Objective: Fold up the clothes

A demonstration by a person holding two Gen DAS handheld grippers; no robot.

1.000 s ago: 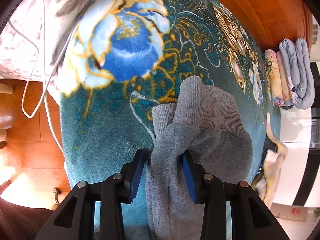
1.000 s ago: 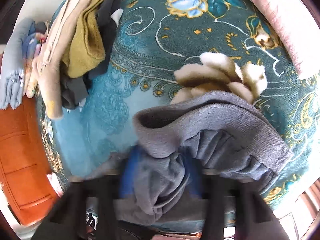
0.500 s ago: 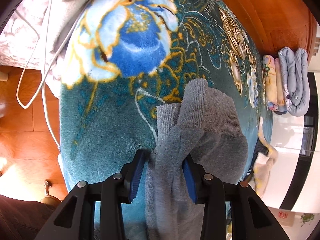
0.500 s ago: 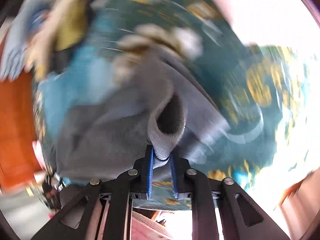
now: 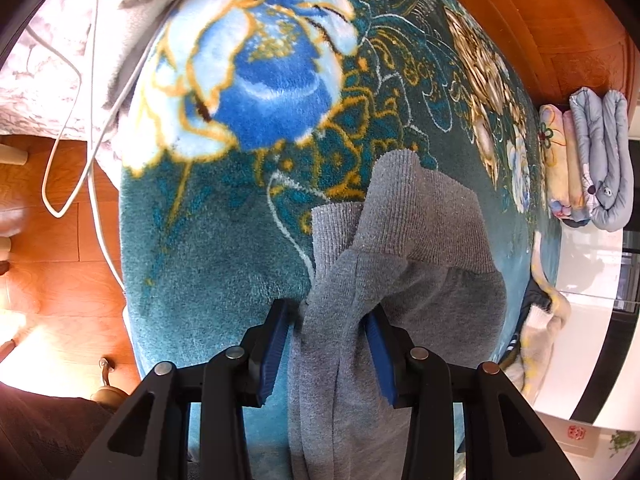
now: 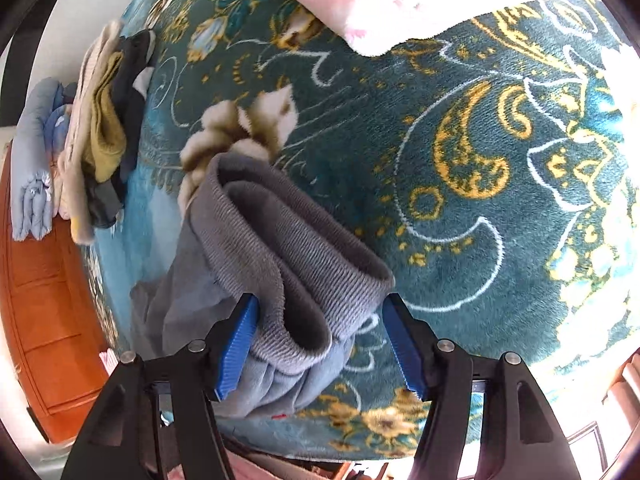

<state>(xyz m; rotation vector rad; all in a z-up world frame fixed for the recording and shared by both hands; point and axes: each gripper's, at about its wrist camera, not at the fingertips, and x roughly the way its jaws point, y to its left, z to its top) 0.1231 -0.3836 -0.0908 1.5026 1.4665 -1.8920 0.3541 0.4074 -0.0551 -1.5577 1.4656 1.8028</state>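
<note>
The left claw (image 5: 328,344), two black arms tipped with ribbed blue pads, points steeply downward, its jaws partly apart and pinching a bunched fold of the grey knit sweatshirt (image 5: 400,280) between them; both pads press the cloth. The right claw (image 6: 320,340), built the same, also tilts steeply down. Its jaws are opening: the pad at 9 o'clock lies against the sweatshirt's ribbed cuff, while the pad at 3 o'clock stands clear of it, the cuff loose between them.

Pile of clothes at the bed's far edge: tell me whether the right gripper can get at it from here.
Probably yes: the pile of clothes lies uncovered beyond the grey garment, and the right gripper is opening its jaws off that garment.
</note>
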